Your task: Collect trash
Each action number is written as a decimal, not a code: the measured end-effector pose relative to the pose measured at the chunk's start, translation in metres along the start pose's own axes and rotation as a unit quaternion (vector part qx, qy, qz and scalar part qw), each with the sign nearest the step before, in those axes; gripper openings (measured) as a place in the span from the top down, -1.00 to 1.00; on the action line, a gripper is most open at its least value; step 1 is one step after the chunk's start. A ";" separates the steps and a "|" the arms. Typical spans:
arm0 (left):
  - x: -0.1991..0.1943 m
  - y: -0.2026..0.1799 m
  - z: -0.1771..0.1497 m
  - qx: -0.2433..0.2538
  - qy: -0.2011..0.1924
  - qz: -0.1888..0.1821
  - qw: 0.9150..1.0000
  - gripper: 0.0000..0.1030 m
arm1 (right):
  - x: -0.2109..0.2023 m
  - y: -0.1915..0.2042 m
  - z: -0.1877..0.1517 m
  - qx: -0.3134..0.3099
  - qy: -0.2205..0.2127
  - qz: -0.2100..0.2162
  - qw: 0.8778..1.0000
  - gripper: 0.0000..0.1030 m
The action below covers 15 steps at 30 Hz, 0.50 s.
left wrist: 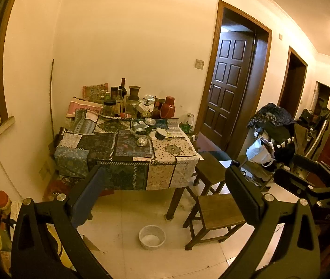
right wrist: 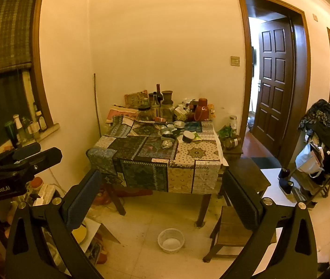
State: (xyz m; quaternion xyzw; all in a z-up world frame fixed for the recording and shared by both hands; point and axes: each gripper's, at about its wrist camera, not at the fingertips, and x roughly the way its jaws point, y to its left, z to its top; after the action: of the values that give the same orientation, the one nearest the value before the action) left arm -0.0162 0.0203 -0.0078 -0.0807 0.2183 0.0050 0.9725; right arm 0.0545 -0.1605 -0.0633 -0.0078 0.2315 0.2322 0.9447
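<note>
A crumpled silvery wad lies on the patchwork tablecloth of the table; it also shows in the right wrist view. A tipped dark cup with scraps around it lies nearby, also seen in the right wrist view. A white basket stands on the floor in front of the table, also in the right wrist view. My left gripper is open and empty, well short of the table. My right gripper is open and empty too.
Bottles, jars and a red thermos crowd the table's back. Wooden stools stand at the table's right. A clothes rack with bags stands at the right. Clutter lines the left wall under the window sill. A dark door stands open.
</note>
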 end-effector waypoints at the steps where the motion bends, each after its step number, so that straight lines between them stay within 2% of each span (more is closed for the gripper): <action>1: 0.000 0.000 0.000 0.000 0.000 -0.001 1.000 -0.99 | 0.000 0.000 0.000 0.000 0.001 0.001 1.000 -1.00; 15: 0.002 0.004 0.000 0.000 0.000 0.000 1.000 -0.99 | 0.001 0.001 0.000 -0.001 0.001 0.002 1.000 -1.00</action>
State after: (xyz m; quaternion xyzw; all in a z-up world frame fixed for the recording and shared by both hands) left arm -0.0142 0.0246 -0.0093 -0.0804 0.2184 0.0047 0.9725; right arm 0.0548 -0.1596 -0.0631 -0.0082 0.2319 0.2338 0.9442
